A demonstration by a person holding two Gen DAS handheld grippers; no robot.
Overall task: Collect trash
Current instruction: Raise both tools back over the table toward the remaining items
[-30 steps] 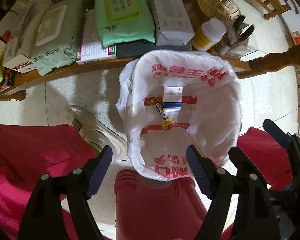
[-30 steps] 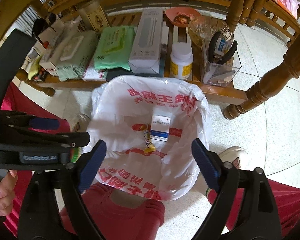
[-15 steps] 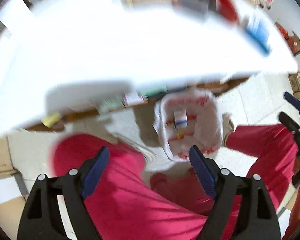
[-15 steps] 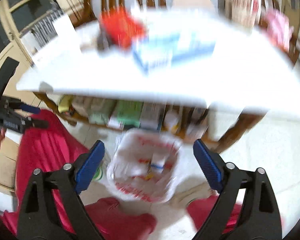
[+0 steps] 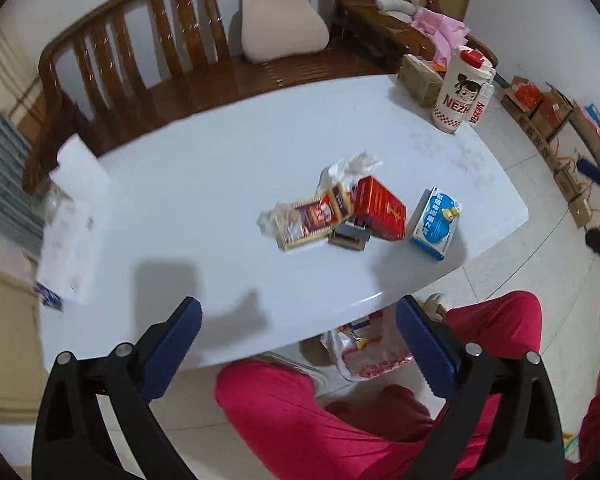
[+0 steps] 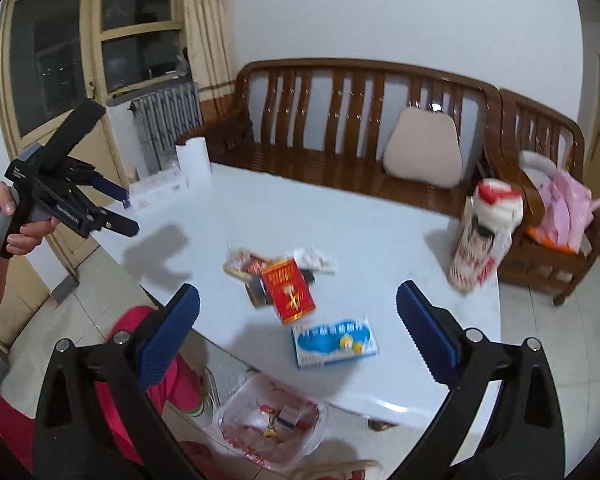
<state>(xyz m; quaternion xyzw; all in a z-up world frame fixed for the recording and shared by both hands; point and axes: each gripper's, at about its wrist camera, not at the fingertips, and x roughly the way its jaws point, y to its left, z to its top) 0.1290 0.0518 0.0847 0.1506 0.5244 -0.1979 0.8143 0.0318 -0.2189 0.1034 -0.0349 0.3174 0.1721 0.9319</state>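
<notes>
Trash lies in the middle of the white table (image 5: 220, 160): a red box (image 5: 380, 208), a yellow-red packet (image 5: 308, 218), a blue-white box (image 5: 436, 224) and crumpled plastic (image 5: 352, 166). The right wrist view shows the same red box (image 6: 288, 290) and blue-white box (image 6: 334, 342). A white bag with red print (image 6: 272, 420) stands open on the floor under the table's near edge, with small scraps inside. My left gripper (image 5: 298, 308) and right gripper (image 6: 298, 292) hover high above the table's near side. Both sets of jaws are opening with nothing between them.
A tall printed cup (image 5: 460, 92) stands at the table's far right. A white paper roll (image 6: 193, 160) and a long white box (image 5: 72, 220) sit at its left. Behind is a wooden bench (image 5: 180, 60) with a cushion (image 5: 282, 24). Red trouser legs (image 5: 320, 420) flank the bag.
Both grippers have risen from just above the bag under the table to well above the tabletop. Their jaws have spread wider. The tabletop trash has come into view.
</notes>
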